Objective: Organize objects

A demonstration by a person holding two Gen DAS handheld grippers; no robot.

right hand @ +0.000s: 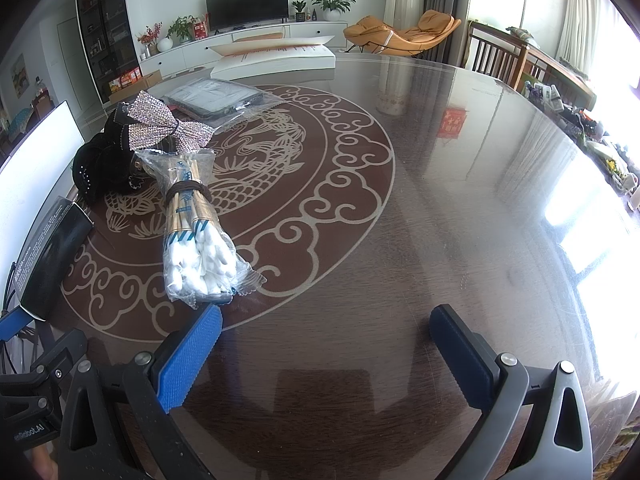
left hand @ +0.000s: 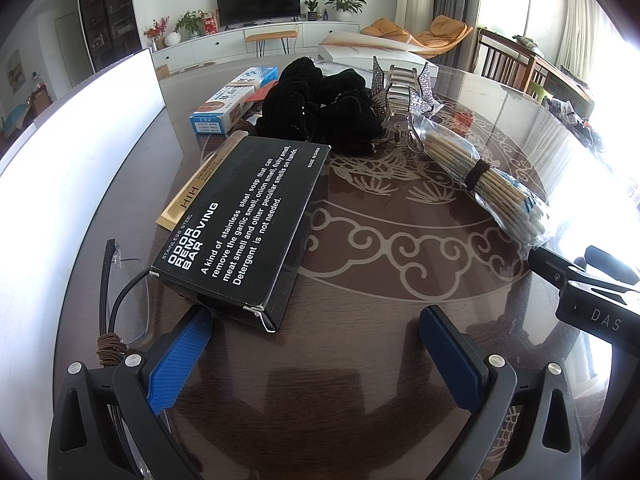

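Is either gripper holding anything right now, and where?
No. The left gripper and the right gripper have their jaws open over bare table.

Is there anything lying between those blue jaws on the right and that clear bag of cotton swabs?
Nothing visible. The right gripper is open, and the clear bag of cotton swabs lies just ahead of its left finger, with only bare patterned table between.

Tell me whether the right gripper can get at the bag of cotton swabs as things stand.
Probably yes. The right gripper is open, and the bag of cotton swabs lies just ahead, beside its left finger, with nothing between them.
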